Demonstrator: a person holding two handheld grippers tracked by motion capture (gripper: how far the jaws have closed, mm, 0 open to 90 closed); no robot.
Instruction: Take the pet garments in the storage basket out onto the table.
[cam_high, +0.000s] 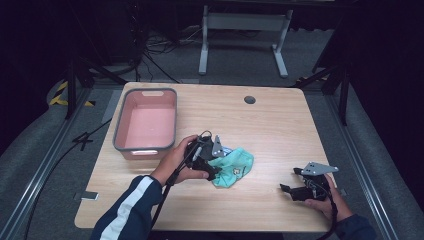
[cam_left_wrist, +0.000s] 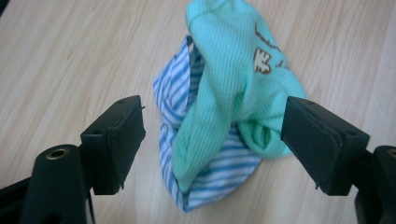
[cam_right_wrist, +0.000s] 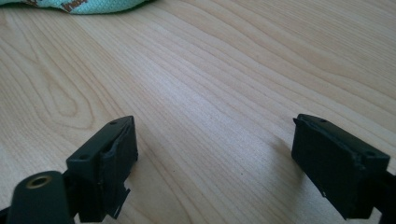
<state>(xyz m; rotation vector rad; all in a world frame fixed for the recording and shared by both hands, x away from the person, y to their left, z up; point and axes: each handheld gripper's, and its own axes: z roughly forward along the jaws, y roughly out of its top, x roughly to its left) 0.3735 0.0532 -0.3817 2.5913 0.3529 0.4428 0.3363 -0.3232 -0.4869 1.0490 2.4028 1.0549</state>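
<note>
A wooden surface (cam_high: 270, 125) holds a crumpled mint-green garment (cam_high: 234, 167) lying over a blue-striped cloth (cam_left_wrist: 180, 100) near its middle. The left gripper (cam_high: 212, 170) sits at the pile's left edge, its fingers (cam_left_wrist: 114, 140) spread apart on either side of the bundle without pressing it. The right gripper (cam_high: 291, 181) rests well apart to the right, fingers (cam_right_wrist: 105, 161) apart over bare wood. A pink tub (cam_high: 118, 131) stands at the far left.

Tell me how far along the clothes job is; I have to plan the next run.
Done: nothing yet; the pink bin holds nothing. In hand: the left gripper stands open around the green garment bunched with a blue striped cloth, not pinching. The right gripper is open over bare table. Left: grip, then probably the bin.
</note>
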